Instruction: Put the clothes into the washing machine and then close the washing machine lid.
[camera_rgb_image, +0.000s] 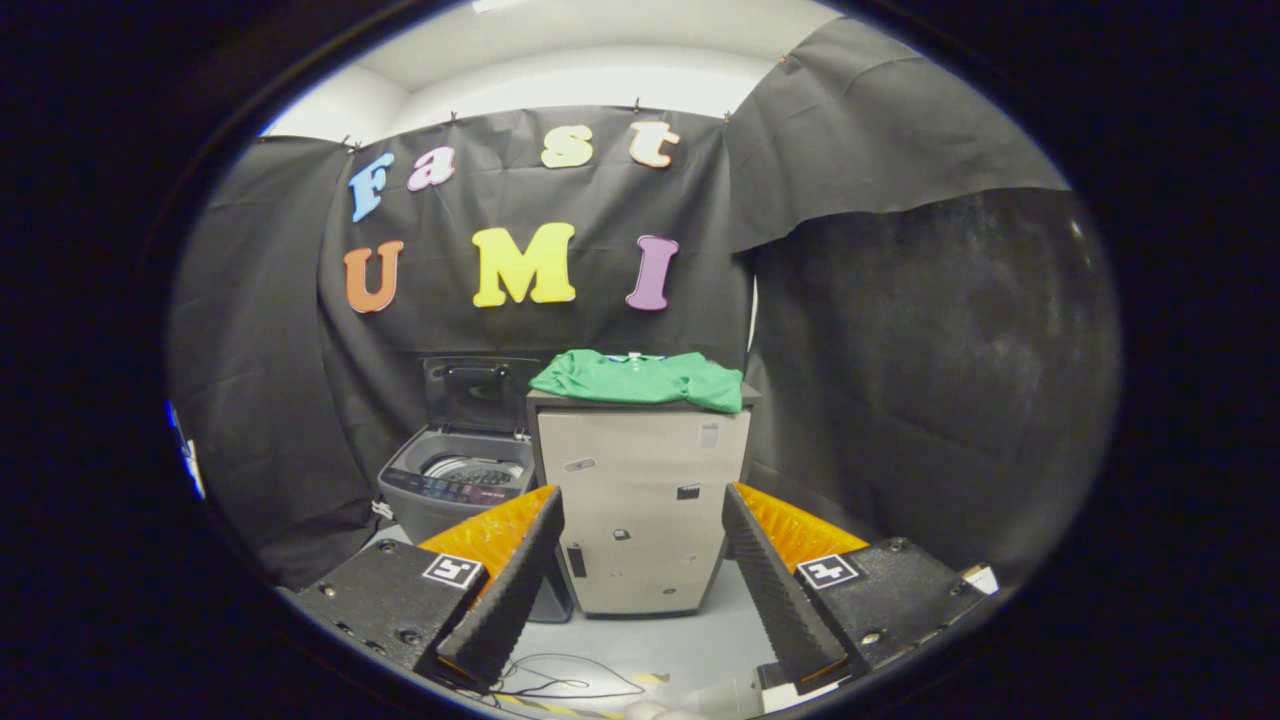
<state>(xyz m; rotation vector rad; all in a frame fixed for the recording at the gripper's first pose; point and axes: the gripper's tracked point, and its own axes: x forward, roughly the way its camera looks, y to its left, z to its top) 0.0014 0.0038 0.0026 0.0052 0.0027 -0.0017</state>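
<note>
A green garment (640, 378) lies folded on top of a beige cabinet (640, 510), well beyond my fingers. Left of the cabinet stands a grey top-loading washing machine (455, 485) with its lid (478, 393) raised upright against the black cloth wall; the metal drum (478, 470) shows inside. My gripper (640, 520) is open and holds nothing. Its two black ribbed fingers (515, 580) with orange sides are spread wide, and the cabinet's front shows between them.
Black cloth walls close in the booth behind and on both sides. The floor (660, 640) is pale grey. Thin cables (560, 685) lie on it just below the fingers. The cabinet's front carries a few small stickers.
</note>
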